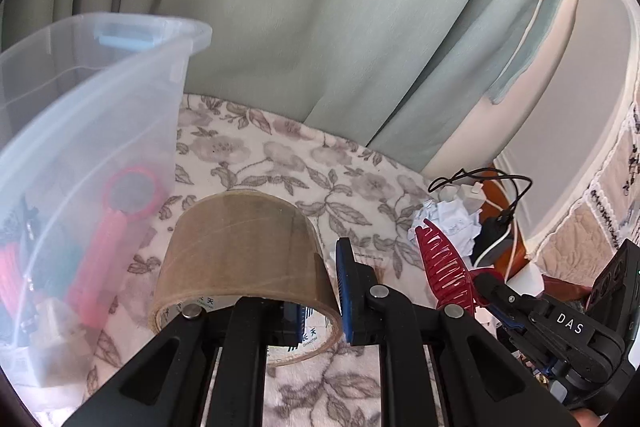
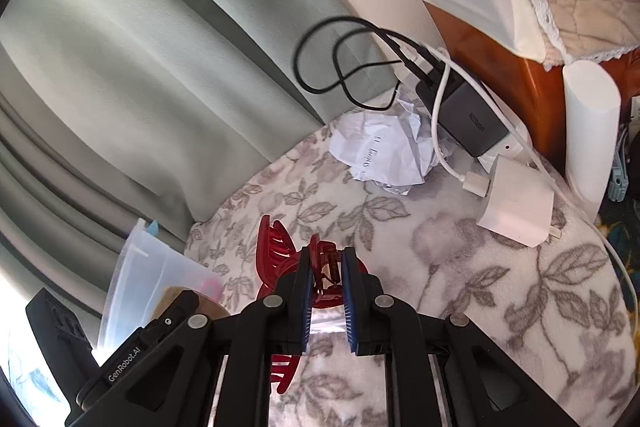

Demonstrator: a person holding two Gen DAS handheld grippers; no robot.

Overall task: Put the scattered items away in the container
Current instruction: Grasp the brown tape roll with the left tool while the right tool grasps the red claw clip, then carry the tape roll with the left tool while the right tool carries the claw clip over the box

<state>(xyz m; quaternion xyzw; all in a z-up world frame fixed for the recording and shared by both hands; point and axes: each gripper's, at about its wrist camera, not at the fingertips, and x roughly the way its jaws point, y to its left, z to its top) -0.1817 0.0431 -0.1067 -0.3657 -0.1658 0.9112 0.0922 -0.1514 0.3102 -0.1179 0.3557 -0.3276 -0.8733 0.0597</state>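
Pale green curtains [image 1: 320, 27] hang in soft folds behind a plush blanket printed with grey flowers and leaves [image 2: 500, 287], which covers the surface I work over; what lies under it is hidden.

My left hand-held gripper [image 1: 320, 311] pinches the wall of a wide roll of brown translucent packing tape [image 1: 240, 251]: one blue ribbed pad sits inside the cardboard core, the other against the outer side. The roll's lower rim is partly cut off by my black fingers, and I cannot tell whether it touches the blanket.

Just to its left stands the clear plastic storage box with a pale blue latch [image 1: 168, 75]. Through its frosted wall I make out a pink round-headed handled thing [image 1: 120, 211] and some red bristly strands, all blurred.

My right hand-held gripper [image 2: 326, 295] is closed on the hinge end of a dark red glossy plastic claw hair clip [image 2: 276, 247], its metal spring showing between the pads; the curved teeth stick out to the left and below, partly hidden.

Further back a crumpled ball of white paper [image 2: 384, 151] rests on the blanket, near a dark grey charger block [image 2: 468, 123], a white plug adapter [image 2: 516, 207] and looping black cables [image 2: 340, 67].
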